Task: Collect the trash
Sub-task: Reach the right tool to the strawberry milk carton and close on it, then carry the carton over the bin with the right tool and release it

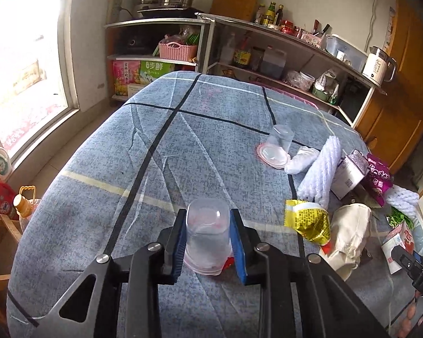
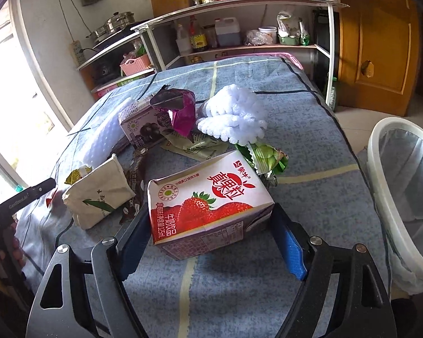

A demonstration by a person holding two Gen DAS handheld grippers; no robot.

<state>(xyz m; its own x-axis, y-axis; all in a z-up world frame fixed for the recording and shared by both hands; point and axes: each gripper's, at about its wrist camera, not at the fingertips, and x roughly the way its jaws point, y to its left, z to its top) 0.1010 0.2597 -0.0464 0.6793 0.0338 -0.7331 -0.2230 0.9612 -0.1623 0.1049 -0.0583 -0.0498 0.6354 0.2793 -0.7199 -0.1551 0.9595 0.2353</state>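
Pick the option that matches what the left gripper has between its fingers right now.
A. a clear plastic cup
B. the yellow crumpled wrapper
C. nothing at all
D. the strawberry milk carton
A. In the left wrist view the left gripper has its blue pads pressed against both sides of a clear plastic cup, while the yellow wrapper lies apart on the cloth to its right.

Bright window; metal shelves; wooden door.
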